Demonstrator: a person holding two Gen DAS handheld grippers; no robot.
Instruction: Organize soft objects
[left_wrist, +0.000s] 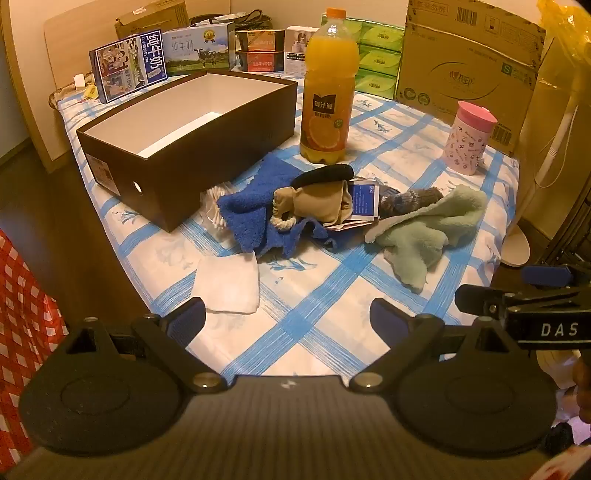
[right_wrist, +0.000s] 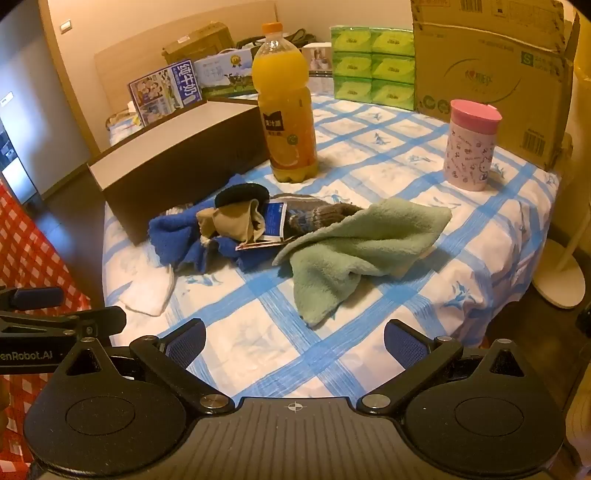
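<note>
Left gripper (left_wrist: 287, 317) and right gripper (right_wrist: 294, 339), jaws spread wide and empty, hover over a blue-checked tablecloth (left_wrist: 332, 295). Just beyond lie a white cloth (left_wrist: 229, 284), a green towel (right_wrist: 354, 247) and a blue towel (left_wrist: 251, 206) heaped with small items, beside an open brown box (left_wrist: 177, 155).

Knit sock (left_wrist: 410, 197) partly under green towel (left_wrist: 424, 236), blue packet (left_wrist: 364, 199) text illegible, box (right_wrist: 177, 162) interior hidden, maybe empty.
</note>
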